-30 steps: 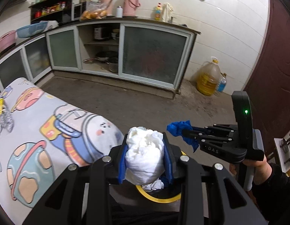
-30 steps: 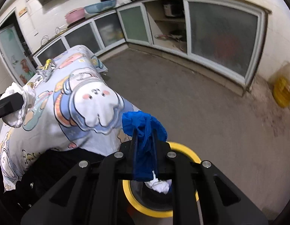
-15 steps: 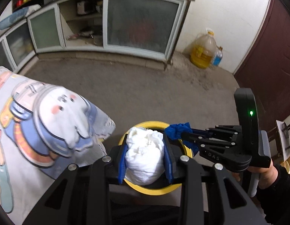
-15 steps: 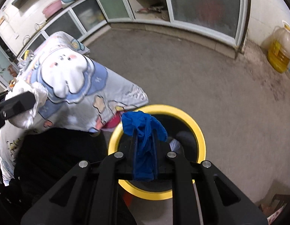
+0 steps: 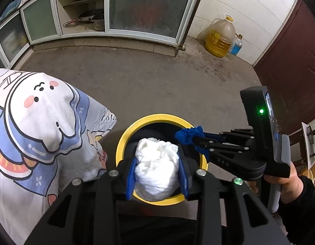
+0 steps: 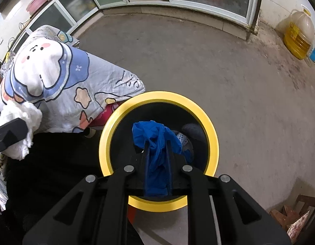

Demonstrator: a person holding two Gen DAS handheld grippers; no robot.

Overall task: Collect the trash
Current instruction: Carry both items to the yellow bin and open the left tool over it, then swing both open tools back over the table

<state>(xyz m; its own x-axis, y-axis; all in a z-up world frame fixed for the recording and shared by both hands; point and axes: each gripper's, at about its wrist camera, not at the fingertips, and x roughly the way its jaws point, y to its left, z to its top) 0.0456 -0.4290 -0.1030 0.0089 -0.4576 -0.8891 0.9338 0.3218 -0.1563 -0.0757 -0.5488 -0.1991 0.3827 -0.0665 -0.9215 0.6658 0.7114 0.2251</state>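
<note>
A round bin with a yellow rim (image 5: 120, 143) (image 6: 163, 96) stands on the floor under both grippers. My left gripper (image 5: 157, 157) holds a crumpled white tissue wad (image 5: 157, 167) over the bin's mouth. Its jaws are opening, and the blue pads still touch the wad's sides. My right gripper (image 6: 156, 143) is shut on a crumpled blue piece of plastic (image 6: 155, 134), also above the bin's opening. In the left wrist view, the right gripper (image 5: 195, 137) reaches in from the right with the blue piece (image 5: 189, 135) at its tip. Some pale trash (image 6: 183, 138) lies inside the bin.
A table under a cartoon-print cloth (image 5: 35, 122) stands close to the left of the bin. Glass-fronted cabinets (image 5: 147, 6) line the far wall. A yellow oil jug (image 5: 219, 38) and a small bottle (image 5: 236, 46) sit by a maroon door (image 5: 290, 51). A person's hand (image 5: 286, 185) grips the right gripper's handle.
Both grippers have come down and tipped toward the floor, so the bin's mouth now sits right beneath them. The left jaws stand slightly wider around the white wad.
</note>
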